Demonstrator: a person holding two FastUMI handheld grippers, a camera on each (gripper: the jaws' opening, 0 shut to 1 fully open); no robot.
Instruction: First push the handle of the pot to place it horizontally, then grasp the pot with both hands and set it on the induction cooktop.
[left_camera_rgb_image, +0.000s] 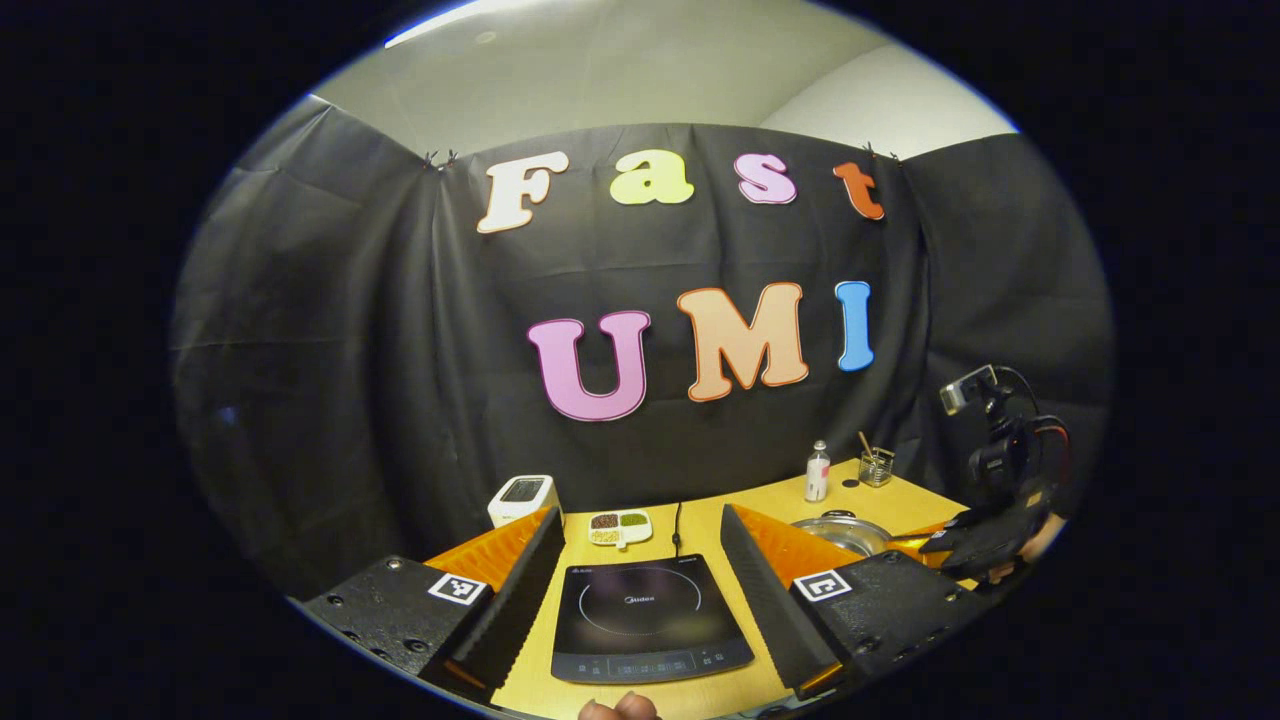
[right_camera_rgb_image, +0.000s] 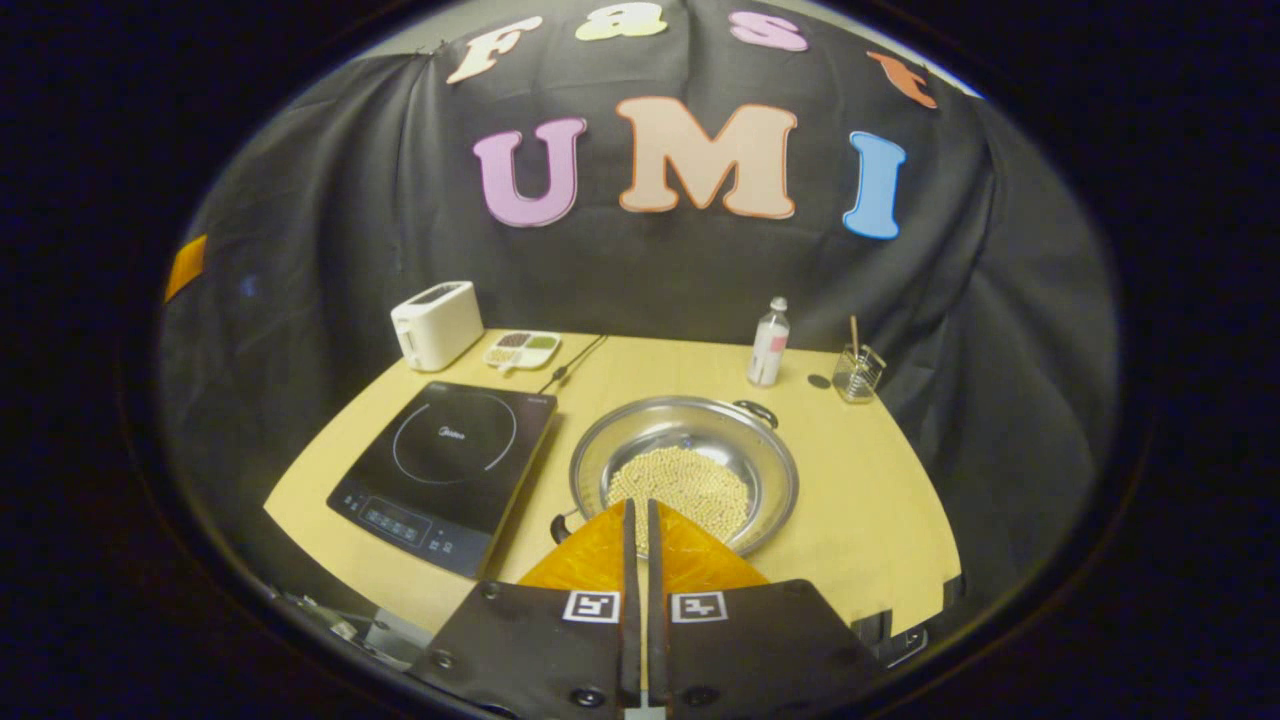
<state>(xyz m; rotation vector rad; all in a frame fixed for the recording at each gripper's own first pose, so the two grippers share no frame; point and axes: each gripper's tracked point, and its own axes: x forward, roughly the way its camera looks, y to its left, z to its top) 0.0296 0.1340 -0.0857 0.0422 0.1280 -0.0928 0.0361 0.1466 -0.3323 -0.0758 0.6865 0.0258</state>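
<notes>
A steel pot (right_camera_rgb_image: 684, 470) of beans sits right of the cooktop (right_camera_rgb_image: 446, 468). The right gripper (right_camera_rgb_image: 636, 525), fingers nearly together, should nudge the near handle (right_camera_rgb_image: 562, 524) sideways; the left gripper (left_camera_rgb_image: 640, 560) waits wide open.

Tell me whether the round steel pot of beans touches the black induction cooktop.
Apart. The right gripper view shows bare wooden table between the pot and the cooktop.

On the table (right_camera_rgb_image: 880, 520), the pot (right_camera_rgb_image: 684, 470) sits just right of the cooktop (right_camera_rgb_image: 450, 460). Behind the cooktop stand a toaster (right_camera_rgb_image: 436, 324) and a small dish (right_camera_rgb_image: 522, 350). Behind the pot stand a bottle (right_camera_rgb_image: 768, 344) and a glass (right_camera_rgb_image: 858, 372).
</notes>
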